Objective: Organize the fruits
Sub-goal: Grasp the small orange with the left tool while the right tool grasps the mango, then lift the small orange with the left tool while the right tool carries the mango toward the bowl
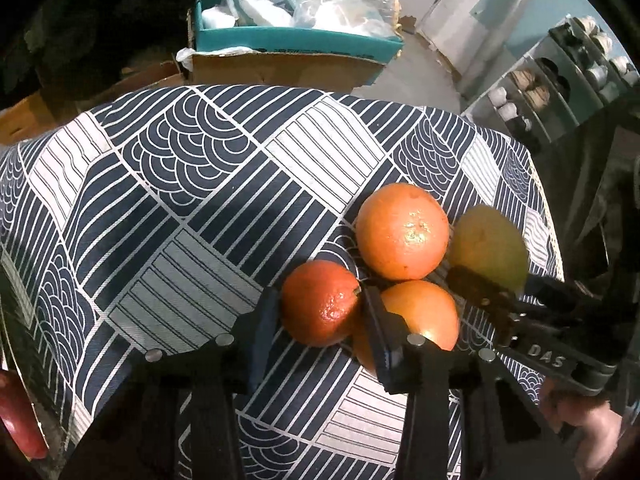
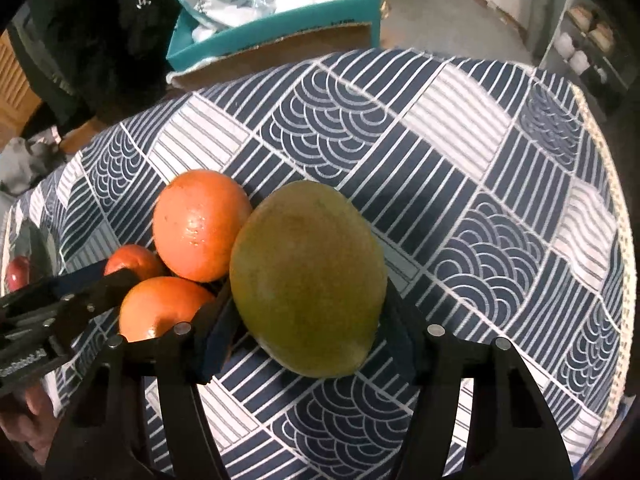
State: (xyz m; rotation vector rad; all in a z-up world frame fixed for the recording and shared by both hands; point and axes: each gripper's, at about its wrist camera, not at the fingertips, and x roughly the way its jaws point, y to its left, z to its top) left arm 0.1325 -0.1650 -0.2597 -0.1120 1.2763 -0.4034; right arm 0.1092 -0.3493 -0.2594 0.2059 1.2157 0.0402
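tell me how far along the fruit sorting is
Done: two oranges sit clustered on the tablecloth. In hand: left gripper brackets a darker orange, right gripper a mango, both beside the cluster. Left: a red fruit at the cloth's edge.

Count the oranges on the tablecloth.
3. A small reddish orange sits between the left gripper's fingers, a large orange behind it, and a third orange beside it, next to the mango. None appear hidden.

My left wrist camera looks down and forward, close over the table (image 1: 168, 184); my right does likewise from further right. Both share the large orange (image 1: 402, 232) (image 2: 202, 226), mango (image 1: 490, 248) (image 2: 308, 276) and far teal box (image 1: 296, 42) (image 2: 276, 28).
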